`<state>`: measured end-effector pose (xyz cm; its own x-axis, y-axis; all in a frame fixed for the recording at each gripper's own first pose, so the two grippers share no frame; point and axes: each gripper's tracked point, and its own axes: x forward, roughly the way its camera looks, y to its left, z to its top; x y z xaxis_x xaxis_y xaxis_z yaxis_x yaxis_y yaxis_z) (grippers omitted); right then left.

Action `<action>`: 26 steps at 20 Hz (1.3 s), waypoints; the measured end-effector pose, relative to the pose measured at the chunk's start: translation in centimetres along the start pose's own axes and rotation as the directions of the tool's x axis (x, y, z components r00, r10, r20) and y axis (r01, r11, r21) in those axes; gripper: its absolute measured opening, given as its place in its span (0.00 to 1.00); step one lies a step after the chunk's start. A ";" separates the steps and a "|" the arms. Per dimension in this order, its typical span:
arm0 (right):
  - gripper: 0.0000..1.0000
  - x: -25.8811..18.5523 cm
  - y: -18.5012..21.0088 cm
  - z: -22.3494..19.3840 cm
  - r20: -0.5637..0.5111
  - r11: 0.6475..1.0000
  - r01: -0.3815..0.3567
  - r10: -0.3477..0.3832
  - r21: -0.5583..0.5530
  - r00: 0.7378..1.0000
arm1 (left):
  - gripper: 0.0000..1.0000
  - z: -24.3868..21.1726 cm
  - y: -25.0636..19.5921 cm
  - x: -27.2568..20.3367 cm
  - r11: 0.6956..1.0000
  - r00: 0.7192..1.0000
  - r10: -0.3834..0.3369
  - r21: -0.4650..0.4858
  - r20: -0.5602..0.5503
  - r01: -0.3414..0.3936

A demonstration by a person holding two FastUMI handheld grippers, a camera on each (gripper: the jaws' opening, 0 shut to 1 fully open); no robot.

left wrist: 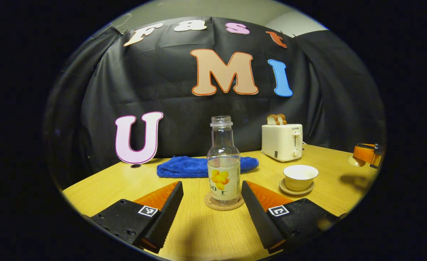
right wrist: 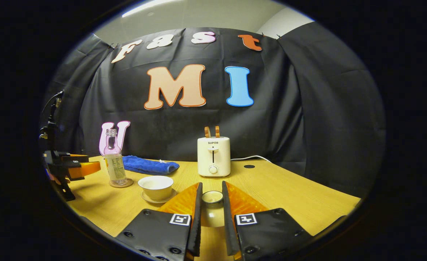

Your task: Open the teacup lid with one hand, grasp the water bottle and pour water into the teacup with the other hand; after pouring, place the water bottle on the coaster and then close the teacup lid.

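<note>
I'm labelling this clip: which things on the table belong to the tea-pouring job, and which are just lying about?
Job: water bottle on its coaster; teacup on its saucer; teacup lid held in the right gripper; left gripper, open.
Lying about: toaster with bread; blue cloth.

Recording booth, black cloth wall (right wrist: 307, 108), wooden table (right wrist: 289, 195)

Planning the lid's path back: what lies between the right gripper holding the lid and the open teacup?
Bare tabletop. In the right gripper view, the right gripper holds the lid beside the teacup, with nothing between.
</note>
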<state>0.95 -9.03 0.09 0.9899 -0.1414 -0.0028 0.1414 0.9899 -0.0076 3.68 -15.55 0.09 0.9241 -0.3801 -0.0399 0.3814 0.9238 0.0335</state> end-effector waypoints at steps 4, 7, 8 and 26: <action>0.31 0.0 0.0 0.0 0.000 1.000 -0.001 0.001 0.000 1.000 | 0.94 0.2 0.6 -1.8 1.000 0.999 0.025 0.006 0.020 -0.025; 0.31 0.3 0.7 0.0 -0.001 1.000 -0.017 0.017 0.001 1.000 | 0.94 0.5 1.9 -2.7 0.997 0.996 0.073 -0.023 0.040 -0.072; 0.31 0.5 1.0 0.0 -0.001 1.000 -0.023 0.023 0.001 1.000 | 0.94 0.4 2.4 -2.9 0.995 0.995 0.094 -0.043 0.040 -0.092; 0.31 9.8 12.0 -0.8 -0.023 0.977 -0.213 0.213 0.013 0.977 | 0.94 0.2 4.4 -3.9 0.974 0.975 0.222 -0.044 0.027 -0.221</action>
<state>12.35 1.46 -0.87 0.9970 0.0728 -0.0273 -0.0726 0.9973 0.0056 1.71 -10.01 0.61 0.9860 -0.1669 -0.0042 0.1668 0.9860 -0.0021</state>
